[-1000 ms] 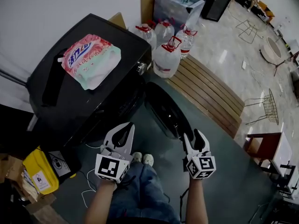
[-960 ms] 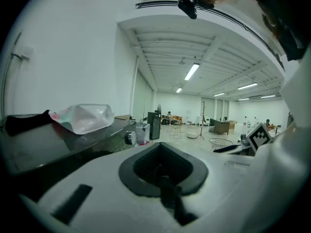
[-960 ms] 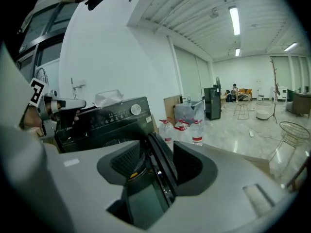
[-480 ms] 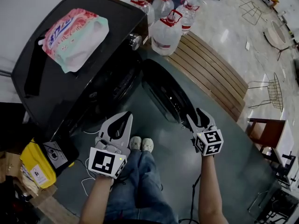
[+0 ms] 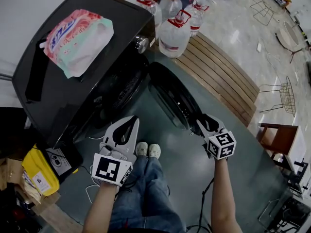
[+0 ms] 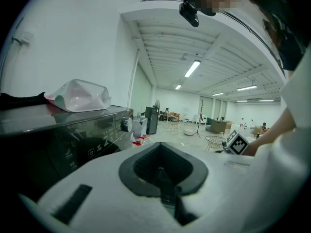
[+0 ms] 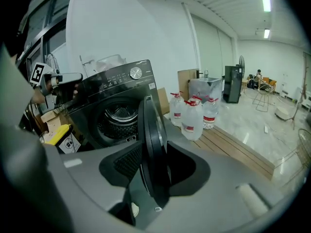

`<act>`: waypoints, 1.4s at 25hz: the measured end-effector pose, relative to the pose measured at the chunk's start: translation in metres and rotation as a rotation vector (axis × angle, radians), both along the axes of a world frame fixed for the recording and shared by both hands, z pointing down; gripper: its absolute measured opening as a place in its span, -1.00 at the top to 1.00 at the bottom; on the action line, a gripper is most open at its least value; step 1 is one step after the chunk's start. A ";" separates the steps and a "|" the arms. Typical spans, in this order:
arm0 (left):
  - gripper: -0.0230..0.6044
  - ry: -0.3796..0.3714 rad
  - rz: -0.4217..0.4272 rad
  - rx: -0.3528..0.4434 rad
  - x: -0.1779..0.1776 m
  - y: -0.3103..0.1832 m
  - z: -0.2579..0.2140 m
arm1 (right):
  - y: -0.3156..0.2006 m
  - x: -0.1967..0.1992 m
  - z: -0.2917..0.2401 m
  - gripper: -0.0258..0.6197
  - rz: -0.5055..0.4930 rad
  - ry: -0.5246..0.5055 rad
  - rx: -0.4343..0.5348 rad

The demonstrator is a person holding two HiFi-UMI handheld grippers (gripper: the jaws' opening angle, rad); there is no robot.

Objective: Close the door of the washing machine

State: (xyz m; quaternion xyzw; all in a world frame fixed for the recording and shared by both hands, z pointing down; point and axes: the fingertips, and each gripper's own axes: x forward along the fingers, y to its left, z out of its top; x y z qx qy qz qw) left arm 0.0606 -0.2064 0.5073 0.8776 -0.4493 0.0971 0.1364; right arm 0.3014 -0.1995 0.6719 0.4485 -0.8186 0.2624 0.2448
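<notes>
A: Jaws of the right gripper [image 5: 206, 122] have just been closing and seem to pinch the free rim of the door [image 7: 148, 130], which stands wide open in front of the washing machine [image 5: 116, 38].

B: And the left gripper [image 5: 130, 123]?

A: Closed, empty, held aside. Grasping looks done. Next, I'd swing the door toward the drum opening [image 7: 115, 114] until it latches.

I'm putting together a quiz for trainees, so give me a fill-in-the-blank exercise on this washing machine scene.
1. The washing machine has its door standing ____.
2. The door's edge sits between the jaws of the ____ gripper.
3. The pink-and-green pouch lies on ____ of the machine.
Missing words: open; right; top. The right gripper's jaws have just been closing on the door.
</notes>
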 end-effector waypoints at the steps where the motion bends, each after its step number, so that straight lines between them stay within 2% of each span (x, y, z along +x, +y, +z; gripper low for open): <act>1: 0.91 0.001 -0.003 -0.001 0.000 0.000 0.000 | 0.001 -0.001 0.000 0.40 -0.005 -0.001 -0.004; 9: 0.91 0.007 -0.024 -0.004 -0.005 0.000 -0.004 | 0.021 -0.027 0.001 0.46 -0.068 -0.034 -0.045; 20: 0.91 0.009 -0.096 -0.003 -0.038 0.005 -0.008 | 0.056 -0.108 0.003 0.41 -0.186 -0.141 -0.117; 30: 0.91 0.011 -0.201 -0.001 -0.085 0.017 -0.011 | 0.072 -0.201 0.002 0.39 -0.429 -0.204 -0.155; 35: 0.91 0.009 -0.267 -0.007 -0.111 0.025 -0.009 | 0.070 -0.247 0.002 0.44 -0.545 -0.227 -0.151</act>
